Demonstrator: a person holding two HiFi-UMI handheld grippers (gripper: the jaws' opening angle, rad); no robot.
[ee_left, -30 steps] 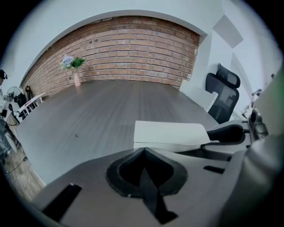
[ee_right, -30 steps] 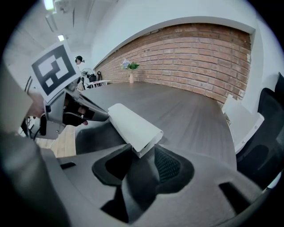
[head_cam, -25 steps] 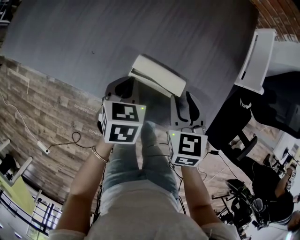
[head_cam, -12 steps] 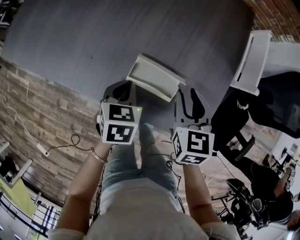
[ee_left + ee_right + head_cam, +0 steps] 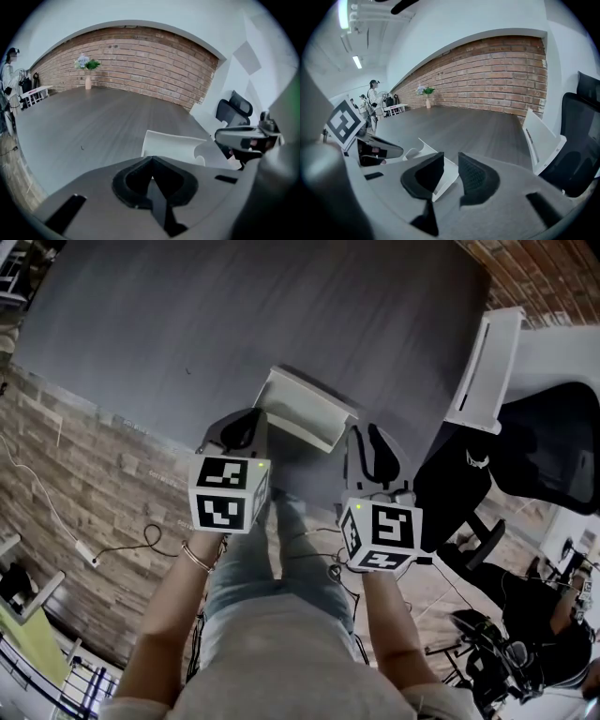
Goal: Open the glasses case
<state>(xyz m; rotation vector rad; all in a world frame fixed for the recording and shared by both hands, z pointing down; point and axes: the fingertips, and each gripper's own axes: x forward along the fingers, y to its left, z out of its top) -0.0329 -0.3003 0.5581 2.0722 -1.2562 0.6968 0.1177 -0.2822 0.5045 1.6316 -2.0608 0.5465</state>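
The white glasses case [image 5: 305,413] hangs above the grey table [image 5: 281,306], tilted so its hollow side shows. My left gripper [image 5: 261,420] is shut on the case's left edge. In the left gripper view the jaws of the left gripper [image 5: 151,161] meet, with the case [image 5: 171,145] just beyond them. My right gripper [image 5: 364,434] is at the case's right end. In the right gripper view the jaws of the right gripper [image 5: 451,164] are closing, a gap still between the pads. A corner of the case [image 5: 446,174] lies between them.
A white panel [image 5: 487,362] and a black office chair [image 5: 553,446] stand off the table's right edge. Brick-pattern flooring with a cable [image 5: 56,493] lies to the left. A vase of flowers [image 5: 87,79] stands at the table's far end. People [image 5: 372,101] stand far off.
The case has tipped from a shut-looking box to showing its hollow side. Both grippers have shifted a little with it in the head view.
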